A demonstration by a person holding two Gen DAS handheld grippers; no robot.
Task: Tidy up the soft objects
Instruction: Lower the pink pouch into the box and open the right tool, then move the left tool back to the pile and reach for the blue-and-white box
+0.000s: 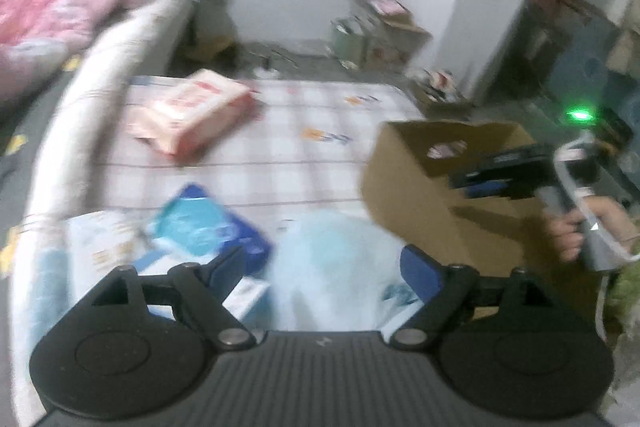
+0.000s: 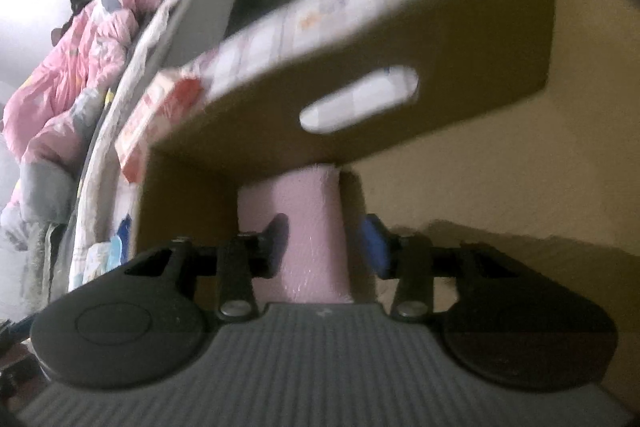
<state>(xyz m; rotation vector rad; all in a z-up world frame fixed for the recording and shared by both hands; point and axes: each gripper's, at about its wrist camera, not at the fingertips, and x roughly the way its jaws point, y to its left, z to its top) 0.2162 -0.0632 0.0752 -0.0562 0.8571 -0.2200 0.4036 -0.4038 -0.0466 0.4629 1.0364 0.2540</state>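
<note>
- A checked cloth with thin pink lines is being seen spread flat over a bed; it looks soft and smooth.
- A brown cardboard box with stiff flat walls is being seen standing open on the cloth, at the right side in the left view. A long rounded hand slot is cut through one wall.
- A pink roll, fuzzy and shaped like a tube, is being seen inside the box. Its long side is running straight away from the right camera, toward the slotted wall.
- The right gripper is being held around the roll with its blue pads a little apart from it; a thin gap is being seen on each side, so the roll is not being squeezed.
- The left gripper is being held wide over a pale blue crinkly bag, with nothing gripped. The bag is lying on the cloth, just beside the box.
- A blue shiny pack is lying flat near the left pad, on top of a white pack.
- A pink flat pack, shaped like a brick, is lying farther up the cloth, its long side slanting up to the right.
- A puffy pink quilt is being seen bunched up at the far left.
- A hand is being seen holding the right gripper's grey handle.
- Both pictures are blurred.
</note>
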